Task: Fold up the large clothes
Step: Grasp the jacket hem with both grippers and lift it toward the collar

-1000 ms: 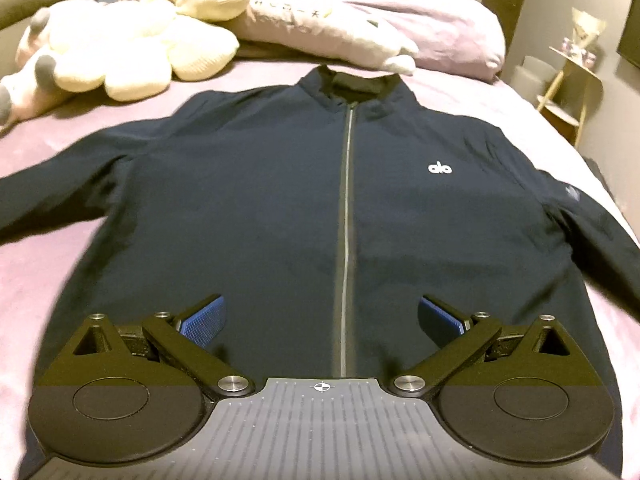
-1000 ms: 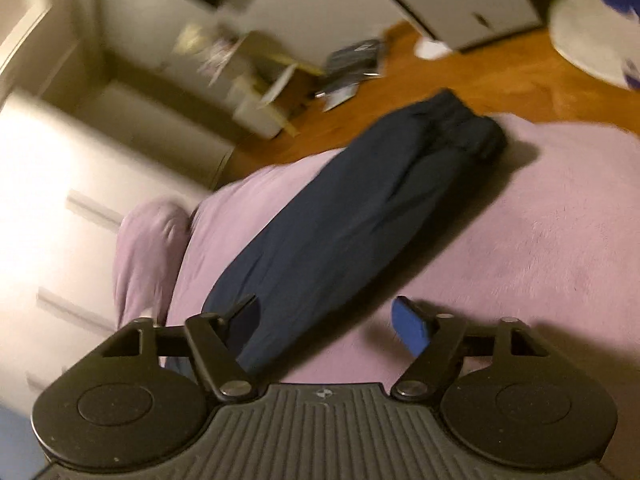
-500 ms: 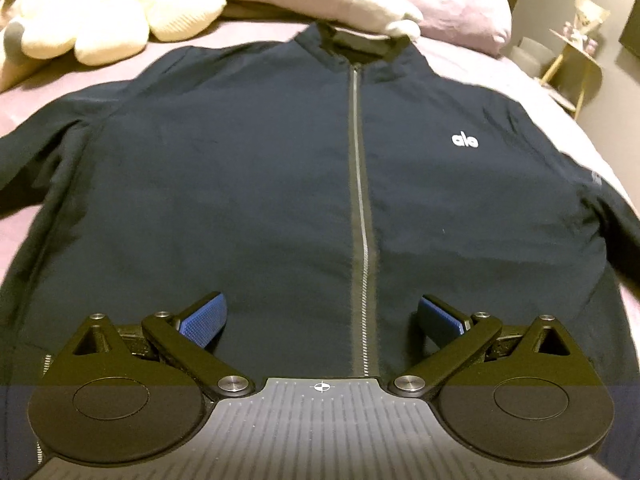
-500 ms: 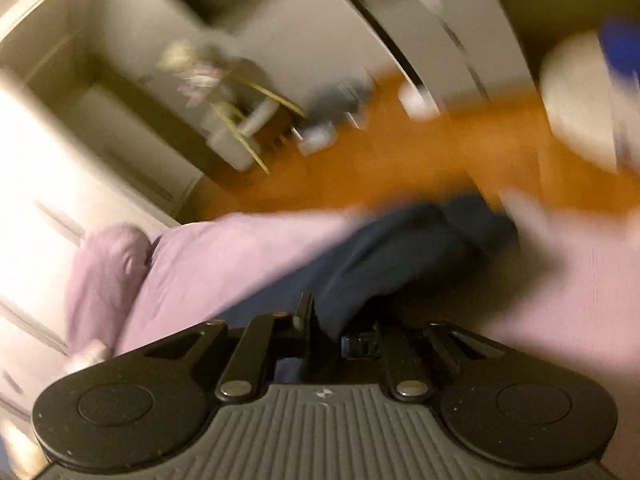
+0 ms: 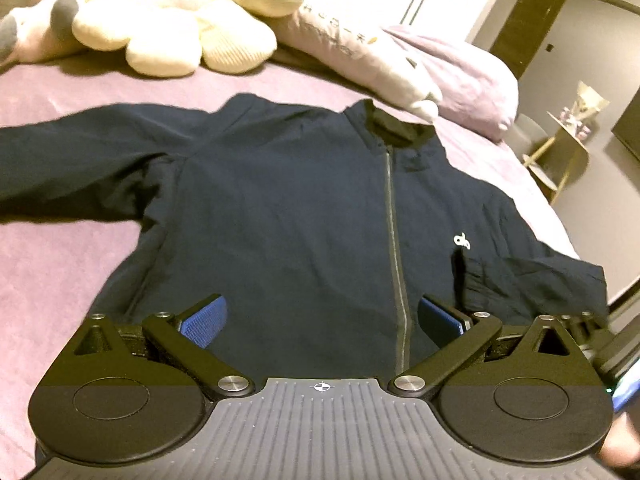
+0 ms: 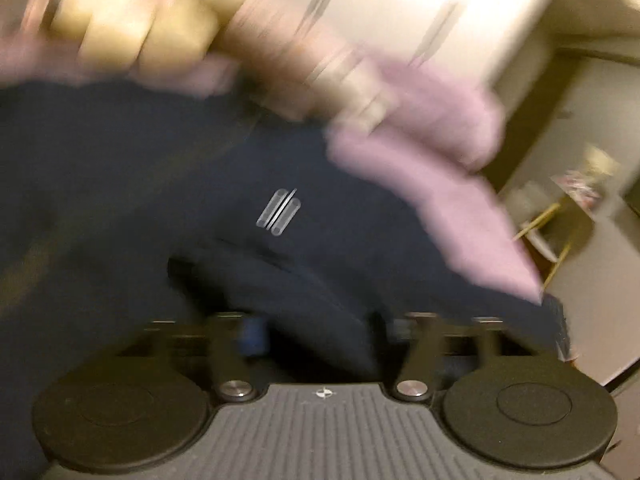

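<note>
A dark navy zip jacket (image 5: 304,216) lies face up on the purple bed (image 5: 56,264), collar at the far end. Its left sleeve (image 5: 72,168) stretches out to the left. Its right sleeve (image 5: 532,280) is folded in over the right chest below the white logo (image 5: 461,241). My left gripper (image 5: 320,316) hovers open and empty over the lower hem by the zipper. In the blurred right wrist view my right gripper (image 6: 320,332) has its jaws partly closed around a bunch of the sleeve (image 6: 304,300), above the jacket front (image 6: 120,184).
Cream plush toys (image 5: 160,28) and purple pillows (image 5: 452,76) lie at the head of the bed. A small wooden side table (image 5: 560,156) stands off the bed's right edge. The right gripper's body shows at the left wrist view's right edge (image 5: 600,344).
My right gripper closed on the right sleeve and swung it from the bed's edge onto the jacket's chest. The left gripper shifted left and stayed open.
</note>
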A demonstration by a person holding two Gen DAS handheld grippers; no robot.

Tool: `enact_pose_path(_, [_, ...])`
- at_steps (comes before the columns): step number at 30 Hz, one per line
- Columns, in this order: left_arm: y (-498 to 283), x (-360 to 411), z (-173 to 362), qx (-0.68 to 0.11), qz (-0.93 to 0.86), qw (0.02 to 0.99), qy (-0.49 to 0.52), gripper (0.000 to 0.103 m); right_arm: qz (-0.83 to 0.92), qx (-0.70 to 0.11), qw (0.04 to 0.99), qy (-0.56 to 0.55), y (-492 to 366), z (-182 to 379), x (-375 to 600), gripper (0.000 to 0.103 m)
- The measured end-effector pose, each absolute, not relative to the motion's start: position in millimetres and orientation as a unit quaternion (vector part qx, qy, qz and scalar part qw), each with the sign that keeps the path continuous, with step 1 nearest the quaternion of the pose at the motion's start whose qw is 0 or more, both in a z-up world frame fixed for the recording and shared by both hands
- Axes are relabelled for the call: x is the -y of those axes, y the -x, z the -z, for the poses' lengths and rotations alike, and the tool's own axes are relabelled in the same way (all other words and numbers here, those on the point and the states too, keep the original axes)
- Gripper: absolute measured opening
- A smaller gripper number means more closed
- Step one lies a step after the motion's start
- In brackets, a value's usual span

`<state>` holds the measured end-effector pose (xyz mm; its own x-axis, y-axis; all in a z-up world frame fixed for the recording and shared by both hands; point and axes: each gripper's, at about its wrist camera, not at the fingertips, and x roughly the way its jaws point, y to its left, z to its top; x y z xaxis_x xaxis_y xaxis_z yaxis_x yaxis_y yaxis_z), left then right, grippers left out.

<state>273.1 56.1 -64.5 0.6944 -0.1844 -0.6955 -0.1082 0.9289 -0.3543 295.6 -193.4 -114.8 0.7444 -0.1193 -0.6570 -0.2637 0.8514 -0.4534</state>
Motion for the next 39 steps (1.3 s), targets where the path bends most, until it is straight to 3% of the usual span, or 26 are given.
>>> enact_pose_path(3, [-282.1,-49.1,67.8,-0.397,0.054,0.893,0.206,0.103,-0.04,-0.339,0.901,0.269,-291.1,116.5,191.6,0.071])
enact_pose_path(5, [-293.8,-38.7,68.9,-0.401,0.082,0.885,0.224,0.103,-0.057,-0.344,0.913,0.209,-285.5,89.9,208.6,0.08])
enact_pose_path(11, [-350.3,11.5,88.9,-0.426,0.165,0.846,0.277,0.103,-0.052,-0.304,0.947,-0.093,-224.3,46.5,308.0,0.083])
enact_pose_path(13, [-371.8,28.5,102.7,-0.448,0.173,0.828,0.289,0.101,-0.04,-0.307,0.928,-0.209,-214.2,56.1,344.1,0.079])
enact_pose_path(15, [-390.8,40.3,115.4,-0.471,0.172,0.811,0.301,0.09,-0.033,-0.314,0.901,-0.298,-201.1,73.5,371.7,0.065])
enact_pose_path(17, [-402.3,50.0,123.1,-0.479,0.172,0.803,0.309,0.088,-0.024,-0.32,0.882,-0.346,-191.2,86.5,389.1,0.061])
enact_pose_path(19, [-411.6,56.2,125.3,-0.476,0.174,0.807,0.302,0.081,-0.021,-0.324,0.87,-0.371,-186.9,101.6,397.6,0.059])
enact_pose_path(20, [-415.9,58.4,125.8,-0.476,0.18,0.805,0.304,0.064,-0.019,-0.326,0.866,-0.378,-188.4,105.8,402.1,0.059])
enact_pose_path(22, [-423.3,61.0,129.6,-0.494,0.19,0.787,0.317,0.05,-0.021,-0.328,0.861,-0.388,-189.0,114.7,401.8,0.059])
enact_pose_path(27, [-430.9,70.5,141.6,-0.516,0.193,0.776,0.306,0.046,-0.027,-0.321,0.857,-0.402,-179.6,116.5,402.3,0.059])
enact_pose_path(28, [-432.2,71.7,142.2,-0.519,0.192,0.774,0.307,0.033,-0.028,-0.32,0.857,-0.403,-172.7,113.3,403.1,0.059])
enact_pose_path(30, [-432.9,75.6,139.3,-0.521,0.193,0.776,0.297,0.029,-0.027,-0.323,0.857,-0.402,-174.5,111.3,402.0,0.059])
enact_pose_path(32, [-429.3,74.3,126.8,-0.504,0.192,0.793,0.284,0.01,-0.024,-0.323,0.856,-0.402,-175.9,107.5,401.6,0.059])
enact_pose_path(39, [-414.2,-8.5,67.9,-0.424,0.134,0.85,0.284,0.007,-0.043,-0.295,0.867,-0.399,-183.4,81.7,402.0,0.059])
